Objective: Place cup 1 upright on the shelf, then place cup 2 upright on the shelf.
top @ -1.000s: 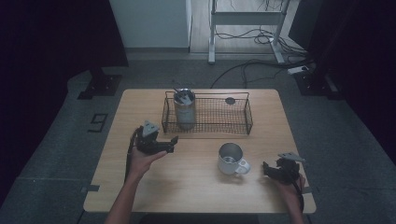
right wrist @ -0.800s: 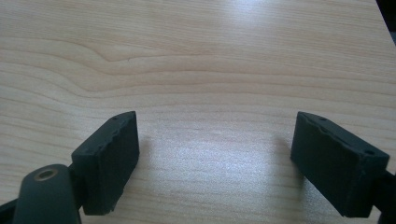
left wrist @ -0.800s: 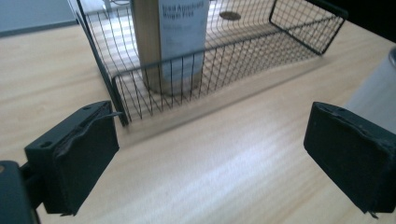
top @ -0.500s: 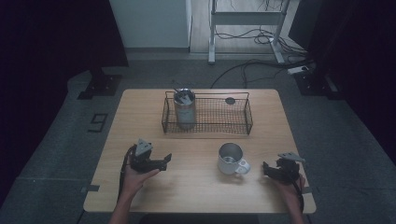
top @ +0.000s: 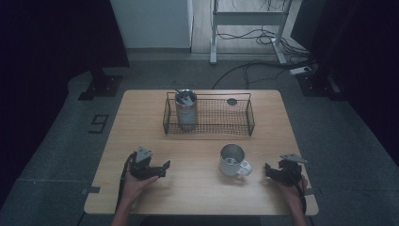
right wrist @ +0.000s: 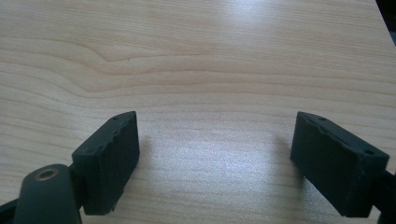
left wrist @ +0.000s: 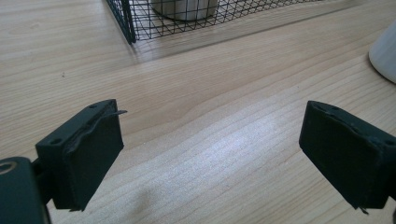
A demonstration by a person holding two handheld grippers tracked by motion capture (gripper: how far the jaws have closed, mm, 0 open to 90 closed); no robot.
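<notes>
Near the worktop's (top: 202, 193) 7 o'clock corner, the left gripper (top: 164, 166) rests low with its jaws apart around bare wood; they have just been closing. At 5 o'clock the right gripper (top: 267, 170) sits with jaws apart, nothing between them. Between both, the mug (top: 232, 159) stands upright, and at 12 o'clock the wire basket (top: 235, 127) holds a metal cup (top: 186, 109).

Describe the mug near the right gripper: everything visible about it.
The mug looks metallic on its inner wall and white outside, with a white handle pointing toward the right gripper. It stands upright, mouth up, on the wooden table, in front of the wire basket and apart from it. Nothing touches it but the table. Its white edge shows in the left gripper view.
</notes>
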